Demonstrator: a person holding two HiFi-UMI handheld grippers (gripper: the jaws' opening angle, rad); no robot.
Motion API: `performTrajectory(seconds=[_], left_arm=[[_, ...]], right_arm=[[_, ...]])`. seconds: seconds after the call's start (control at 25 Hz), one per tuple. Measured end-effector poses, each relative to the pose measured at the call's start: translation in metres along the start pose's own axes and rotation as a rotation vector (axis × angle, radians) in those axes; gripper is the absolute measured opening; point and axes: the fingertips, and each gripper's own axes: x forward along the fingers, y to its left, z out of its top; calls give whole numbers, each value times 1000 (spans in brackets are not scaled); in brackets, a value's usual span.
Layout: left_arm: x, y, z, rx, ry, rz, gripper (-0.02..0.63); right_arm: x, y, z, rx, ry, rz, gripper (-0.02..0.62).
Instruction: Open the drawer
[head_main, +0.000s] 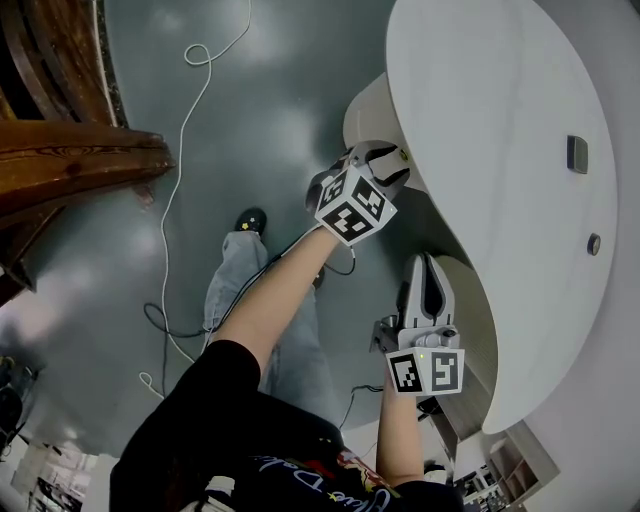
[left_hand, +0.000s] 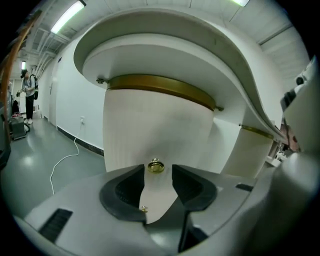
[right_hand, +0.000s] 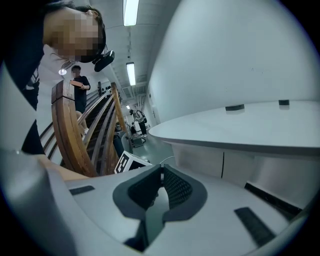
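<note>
Clearly, left gripper (left_hand: 158, 175) jaws stand apart before brass knob (left_hand: 155, 166).

A small brass fitting (left_hand: 143, 209) peeks half hidden behind the left hand-held gripper (left_hand: 159, 172).

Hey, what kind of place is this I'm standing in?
Probably a lobby or reception hall: a long curved white reception desk, a curved wooden stair railing close by, and a polished grey floor under ceiling strip lights.

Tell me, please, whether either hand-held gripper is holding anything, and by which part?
Nothing is held. The left hand-held gripper stands open at the brass knob, not gripping it; the right hand-held gripper is shut, empty.
</note>
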Motion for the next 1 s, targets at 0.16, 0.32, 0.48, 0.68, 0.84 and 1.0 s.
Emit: performTrajectory(seconds=[0.16, 0.32, 0.48, 0.68, 0.84, 1.0], left_arm=[[11, 4, 2, -16, -2, 8, 153], [16, 5, 2, -2, -2, 21, 153], [19, 5, -1, 0, 0, 15, 137], [19, 6, -1, 7, -16, -2, 103], [18, 5, 0, 21, -10, -15, 100], [15, 6, -2, 25, -3, -10, 98]], right_arm=[[0, -2, 1, -3, 4, -4, 3], [1, -3, 1, 1, 0, -9, 3], [0, -3, 0, 5, 1, -16, 3], [-2, -2, -3, 4, 7, -20, 3], [-2, 0, -3, 0, 11, -23, 3], [-1, 5, -2, -8, 12, -21, 3]])
